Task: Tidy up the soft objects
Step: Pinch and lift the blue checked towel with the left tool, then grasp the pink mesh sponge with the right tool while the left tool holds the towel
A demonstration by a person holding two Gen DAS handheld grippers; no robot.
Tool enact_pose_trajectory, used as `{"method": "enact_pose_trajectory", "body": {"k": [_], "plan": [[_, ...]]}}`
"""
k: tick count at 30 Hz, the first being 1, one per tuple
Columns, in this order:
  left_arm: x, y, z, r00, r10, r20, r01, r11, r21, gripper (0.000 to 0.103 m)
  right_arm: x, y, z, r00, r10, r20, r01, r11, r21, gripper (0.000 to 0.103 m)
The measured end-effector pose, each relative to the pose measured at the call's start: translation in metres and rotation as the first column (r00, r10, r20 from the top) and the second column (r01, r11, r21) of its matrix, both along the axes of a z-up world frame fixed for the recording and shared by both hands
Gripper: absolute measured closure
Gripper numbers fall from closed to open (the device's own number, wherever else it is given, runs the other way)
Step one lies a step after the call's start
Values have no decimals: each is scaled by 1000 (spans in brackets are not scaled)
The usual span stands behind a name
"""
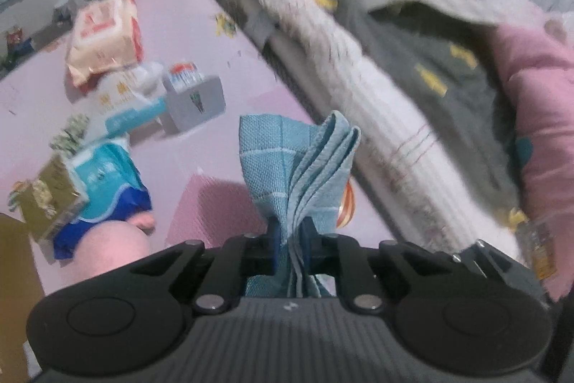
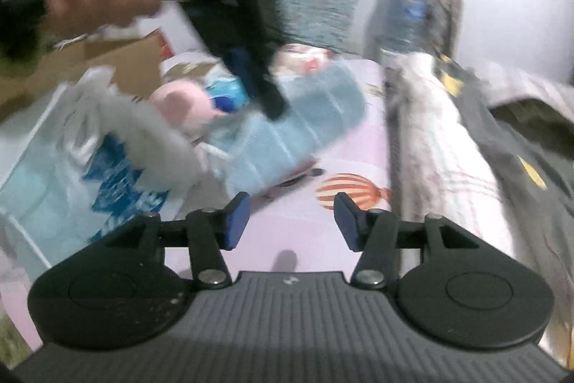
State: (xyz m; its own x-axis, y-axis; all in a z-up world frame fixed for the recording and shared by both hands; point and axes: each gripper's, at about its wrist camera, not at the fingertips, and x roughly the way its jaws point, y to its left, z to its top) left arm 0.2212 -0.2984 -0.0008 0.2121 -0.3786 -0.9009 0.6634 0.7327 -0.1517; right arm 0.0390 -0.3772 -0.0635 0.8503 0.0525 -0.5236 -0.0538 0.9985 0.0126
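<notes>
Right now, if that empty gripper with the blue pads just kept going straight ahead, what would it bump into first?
Probably the pink sheet with the striped balloon print: the right gripper, jaws apart and empty, points slightly down at it. The blue cloth in the left gripper hangs just left of that line; blur makes depth uncertain.

A pink mat (image 1: 186, 24) with a striped balloon print (image 2: 349, 191) carries the things. On it lie an orange-and-white packet (image 1: 104, 42), a grey box (image 1: 195, 99) and blue-and-white packs (image 1: 107, 174). Rolled pale bedding (image 1: 358, 85) runs along its right edge.
</notes>
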Motion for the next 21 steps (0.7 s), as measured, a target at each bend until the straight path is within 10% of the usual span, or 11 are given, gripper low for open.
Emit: {"method": "enact_pose_trajectory", "body": {"k": [9,21], "plan": [[2,46,57,986,115,117,-105,990,-90,91,78,0,2,990,134,-33,-132,990,47,12],[8,80,57,979,177,104,-167,981,-96,91,181,29,-46,930,265,-254,-262,964,46,7]]}}
